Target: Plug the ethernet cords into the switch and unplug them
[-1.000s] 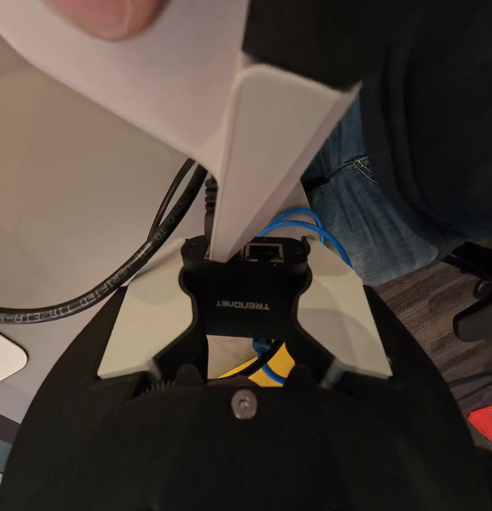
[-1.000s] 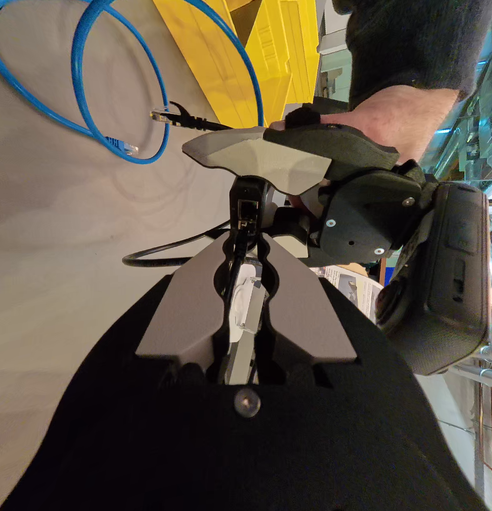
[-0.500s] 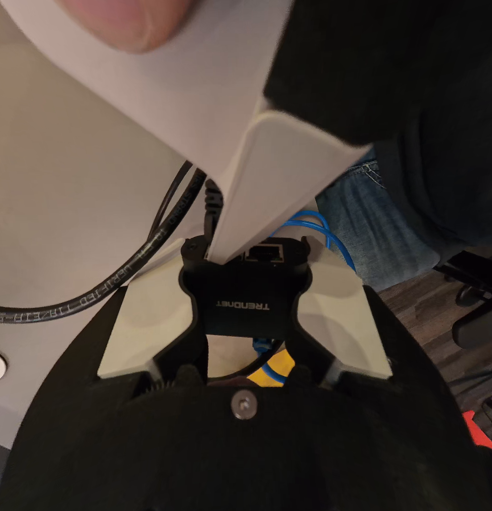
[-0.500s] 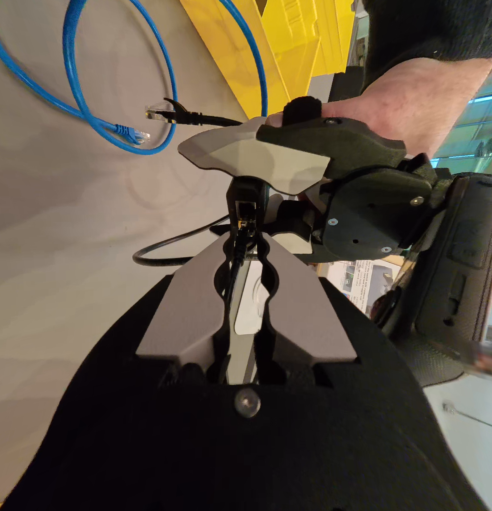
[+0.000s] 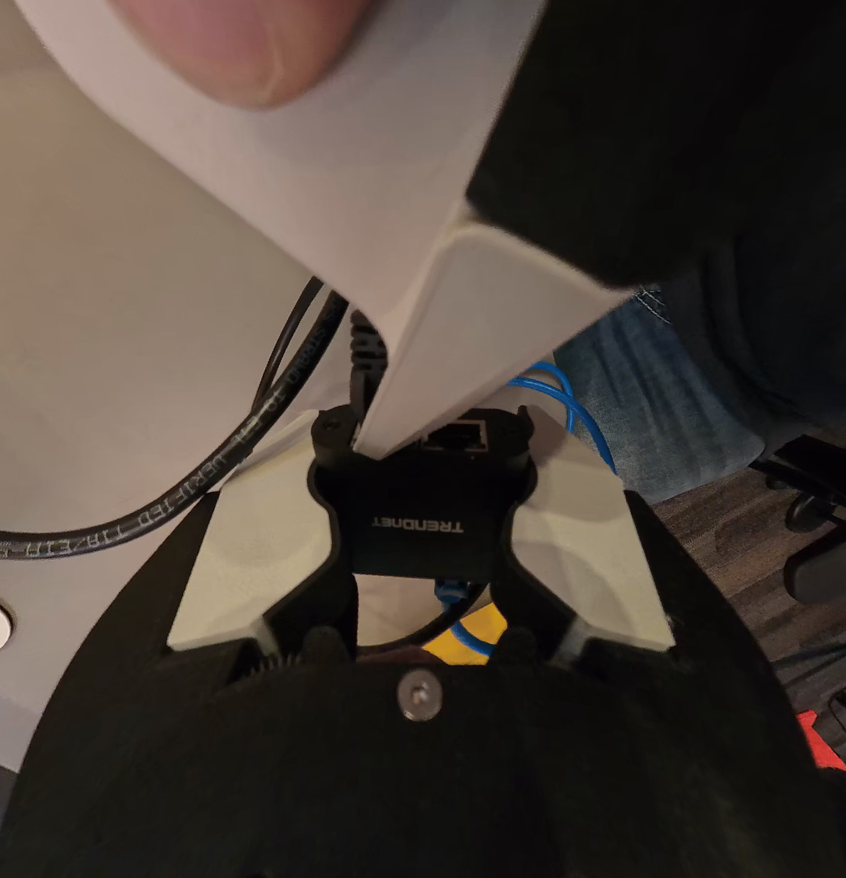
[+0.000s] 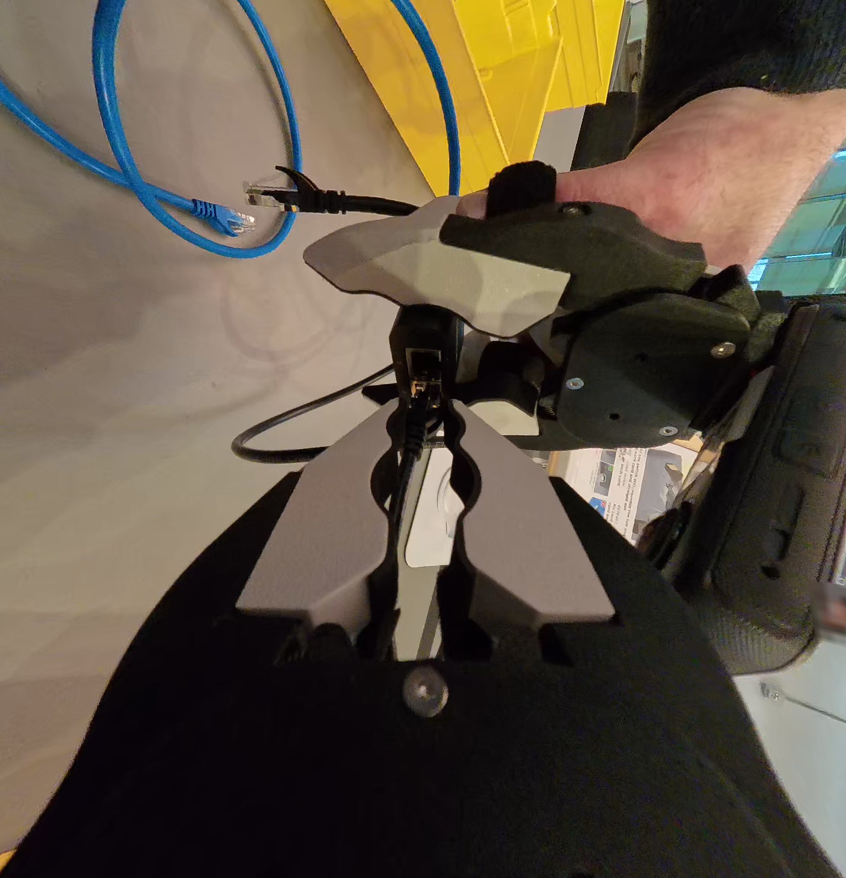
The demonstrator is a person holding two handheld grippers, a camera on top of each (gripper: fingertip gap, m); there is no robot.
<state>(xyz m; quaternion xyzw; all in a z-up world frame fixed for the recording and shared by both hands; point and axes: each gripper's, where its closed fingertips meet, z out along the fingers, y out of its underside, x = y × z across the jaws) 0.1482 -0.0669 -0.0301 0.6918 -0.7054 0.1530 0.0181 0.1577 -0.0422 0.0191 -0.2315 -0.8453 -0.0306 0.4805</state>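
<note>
A small black switch (image 5: 423,518) sits clamped between the fingers of my left gripper (image 5: 423,475), which holds it above the table. In the right wrist view the switch (image 6: 423,332) faces me with two ports stacked. The black ethernet cord (image 6: 409,456) has its plug in the lower port. My right gripper (image 6: 423,413) is closed on that plug. The upper port (image 6: 423,356) is empty; it also shows in the left wrist view (image 5: 452,434). The right gripper's pale finger (image 5: 449,342) hides the plugged port in the left wrist view.
A blue ethernet cord (image 6: 126,157) lies looped on the pale table (image 6: 102,380), its plug (image 6: 221,219) beside a loose black plug (image 6: 273,195). Yellow bins (image 6: 497,71) stand behind. A person's hand (image 6: 696,161) grips the left gripper. Jeans (image 5: 649,394) and a chair base (image 5: 810,503) are at the right. Across from one pair of fingers to the other is roughly 5 cm.
The right gripper has come closer and fills more of the left wrist view. Both grippers have shifted slightly together. The black plug stays at the switch port and both grips hold.
</note>
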